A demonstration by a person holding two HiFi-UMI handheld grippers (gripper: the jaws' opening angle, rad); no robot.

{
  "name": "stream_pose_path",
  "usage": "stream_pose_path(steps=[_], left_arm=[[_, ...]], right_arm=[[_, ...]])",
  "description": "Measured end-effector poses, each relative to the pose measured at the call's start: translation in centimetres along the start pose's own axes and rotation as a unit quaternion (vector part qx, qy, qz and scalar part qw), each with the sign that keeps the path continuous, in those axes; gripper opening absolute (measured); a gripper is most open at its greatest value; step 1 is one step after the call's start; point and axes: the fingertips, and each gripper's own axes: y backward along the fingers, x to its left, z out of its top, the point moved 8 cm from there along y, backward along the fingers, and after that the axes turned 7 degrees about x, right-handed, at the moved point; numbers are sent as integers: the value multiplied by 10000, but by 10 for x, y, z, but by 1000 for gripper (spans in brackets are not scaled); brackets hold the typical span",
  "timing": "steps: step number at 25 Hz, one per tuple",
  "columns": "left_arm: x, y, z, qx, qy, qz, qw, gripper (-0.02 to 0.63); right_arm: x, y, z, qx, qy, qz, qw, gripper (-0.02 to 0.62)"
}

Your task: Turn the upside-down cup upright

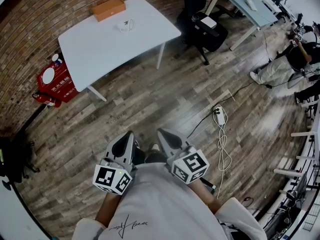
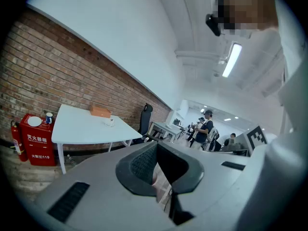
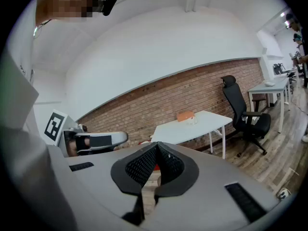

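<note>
A small clear cup stands on the white table at the far side of the room, beside an orange box. The left gripper view shows that cup small and distant, and so does the right gripper view, where the cup is too far off to tell which way up it is. My left gripper and right gripper are held close to my body over the wooden floor, well short of the table. Both are shut with nothing between their jaws.
A red fire-equipment box stands left of the table by the brick wall. A black office chair and a second table are at the back right. A power strip with cable lies on the floor. A person is at the far right.
</note>
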Motion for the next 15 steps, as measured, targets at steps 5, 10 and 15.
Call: stream_pose_path(steps=[5,10,15], left_arm=[[26,-2,11,9,0,-43,10000,11],[54,0,22,6,-14,-51,10000,11],[76,4,26,79,-42,-272,9996,11]], right_arm=[[11,-30,13,-57,148,41,9999,20],[26,-59,23,-59,266,84,9996,20],[45,-84,27,-110,98,231,9996,21]])
